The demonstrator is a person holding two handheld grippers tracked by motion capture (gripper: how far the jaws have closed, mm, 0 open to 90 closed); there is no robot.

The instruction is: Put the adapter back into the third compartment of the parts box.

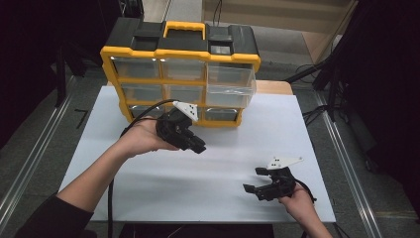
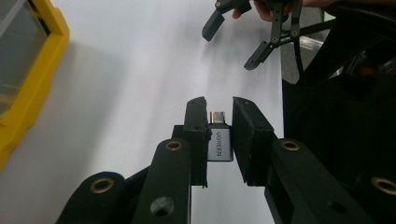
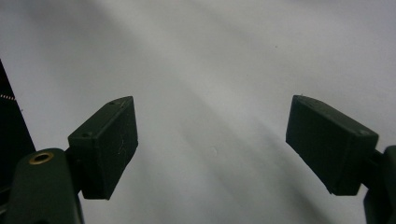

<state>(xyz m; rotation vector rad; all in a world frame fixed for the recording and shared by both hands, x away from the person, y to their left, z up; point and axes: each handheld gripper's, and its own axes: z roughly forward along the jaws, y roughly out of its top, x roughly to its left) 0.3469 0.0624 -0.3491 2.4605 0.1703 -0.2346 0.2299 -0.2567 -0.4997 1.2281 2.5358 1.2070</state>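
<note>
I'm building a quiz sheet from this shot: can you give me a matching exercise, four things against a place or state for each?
Things:
1. left claw
2. right claw
3. grey adapter
4. drawer organiser

Places or states:
A. stands at the far edge of the white table, one right-hand drawer pulled out
B. open, holding nothing, low over the near right of the table
C. gripped between two black jaws, metal plug pointing away
D. shut on a small object, raised in front of the organiser

Pairs: 1-D, 2-B, 3-C, 4-A
</note>
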